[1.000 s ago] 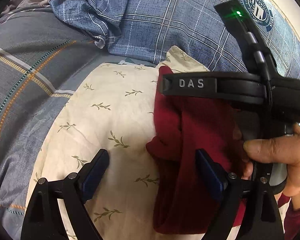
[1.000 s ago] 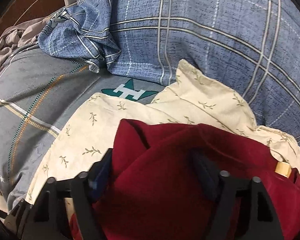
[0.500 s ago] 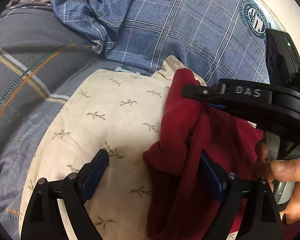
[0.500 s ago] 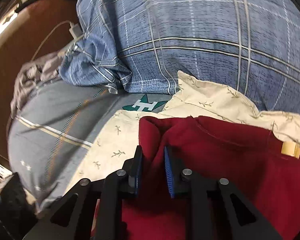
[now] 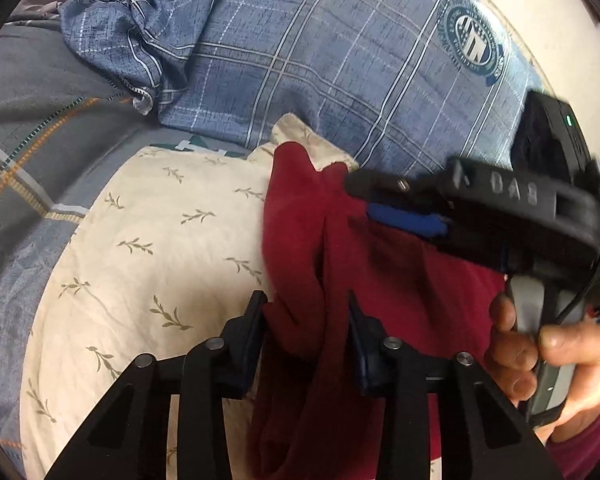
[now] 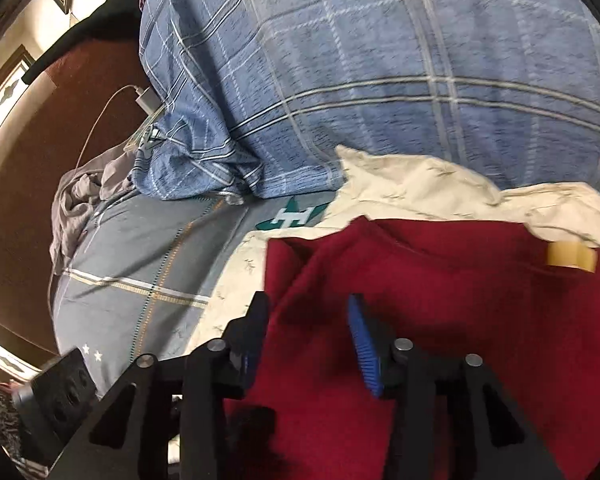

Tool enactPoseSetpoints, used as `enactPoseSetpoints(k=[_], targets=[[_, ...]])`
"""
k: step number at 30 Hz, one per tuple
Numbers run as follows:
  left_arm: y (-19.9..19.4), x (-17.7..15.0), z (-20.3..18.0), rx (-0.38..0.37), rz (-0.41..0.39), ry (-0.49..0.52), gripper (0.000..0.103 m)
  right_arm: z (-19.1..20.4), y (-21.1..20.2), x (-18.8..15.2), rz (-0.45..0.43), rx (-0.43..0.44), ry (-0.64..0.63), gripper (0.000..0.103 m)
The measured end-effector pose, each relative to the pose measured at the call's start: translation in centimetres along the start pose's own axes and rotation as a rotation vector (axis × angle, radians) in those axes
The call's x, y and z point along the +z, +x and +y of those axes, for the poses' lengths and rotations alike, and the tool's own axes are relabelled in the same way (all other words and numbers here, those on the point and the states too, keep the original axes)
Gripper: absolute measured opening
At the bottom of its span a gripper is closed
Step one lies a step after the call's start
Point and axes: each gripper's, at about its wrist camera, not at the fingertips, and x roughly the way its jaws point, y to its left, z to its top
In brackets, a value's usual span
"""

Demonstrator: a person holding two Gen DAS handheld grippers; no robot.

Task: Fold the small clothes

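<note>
A dark red garment (image 5: 384,280) lies bunched on a cream leaf-print cloth (image 5: 172,264). My left gripper (image 5: 306,320) has its jaws half closed around a thick fold at the garment's left edge. In the left wrist view my right gripper (image 5: 384,204) is at the garment's upper part, held by a hand (image 5: 540,348). In the right wrist view the right gripper (image 6: 306,320) has its jaws parted with red cloth (image 6: 440,312) lying between them; a tan label (image 6: 572,255) shows on the garment.
A blue plaid duvet (image 5: 340,60) is heaped behind. A grey striped sheet (image 5: 32,152) lies left. A white charger and cable (image 6: 146,98) lie by a brown headboard (image 6: 28,184).
My left gripper's jaws have closed in from wide open onto the garment's left fold. My right gripper, pinched shut on the edge half a second ago, has opened partway and moved right.
</note>
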Motion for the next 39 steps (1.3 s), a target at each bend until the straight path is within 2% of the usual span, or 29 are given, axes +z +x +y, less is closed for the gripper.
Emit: enactPoseSetpoints(k=[2,5,6,9,12,16,20,22,25,27,30,35,39], targets=[[0.2,0.0,0.3,0.01,0.013,-0.008,0.035,0.0,-0.5,-0.4,-0.018,-0.077,-0.048,0.044],[0.5,-0.1,0.5,0.026,0.024,-0.015,0.035,0.4,0.2,-0.9,0.015,-0.184,-0.135,0.038],[0.5,-0.1,0.5,0.027,0.026,-0.021,0.036,0.8,0.8,-1.1,0.025,-0.227,-0.181,0.04],[0.8,-0.1,0.4,0.044,0.036,-0.024,0.036,0.9,3.1,-1.5,0.043,-0.251,-0.238,0.04],[1.1,-0.1,0.6,0.051,0.041,-0.037,0.039,0.7,3.7,-1.4,0.011,-0.268,-0.218,0.042],[1.2,0.0,0.9,0.056,0.045,-0.042,0.045,0.3,1.4,-2.1,0.007,-0.24,-0.162,0.041],[1.2,-0.1,0.9,0.071,0.044,-0.043,0.056,-1.0,-1.5,-5.1,0.026,-0.299,-0.156,0.043],[1.2,-0.3,0.5,0.089,0.037,-0.025,0.059,-2.2,-2.4,-6.5,0.037,-0.286,-0.118,0.044],[1.3,-0.7,-0.6,0.143,0.034,0.026,0.066,-3.1,-3.6,-7.4,0.008,-0.232,-0.05,0.047],[1.3,-0.9,-1.3,0.174,0.041,0.037,0.069,-3.3,-3.6,-7.4,0.006,-0.183,-0.016,0.064],[1.1,-0.9,-1.8,0.196,0.058,0.021,0.069,-3.1,-3.3,-7.4,0.0,-0.148,-0.004,0.074],[0.8,-0.5,-1.8,0.196,0.09,-0.014,0.07,-2.3,-2.7,-7.3,0.006,-0.151,-0.036,0.078],[0.8,-0.5,-1.9,0.214,0.093,-0.012,0.07,-2.9,-2.8,-7.2,-0.006,-0.094,-0.005,0.083]])
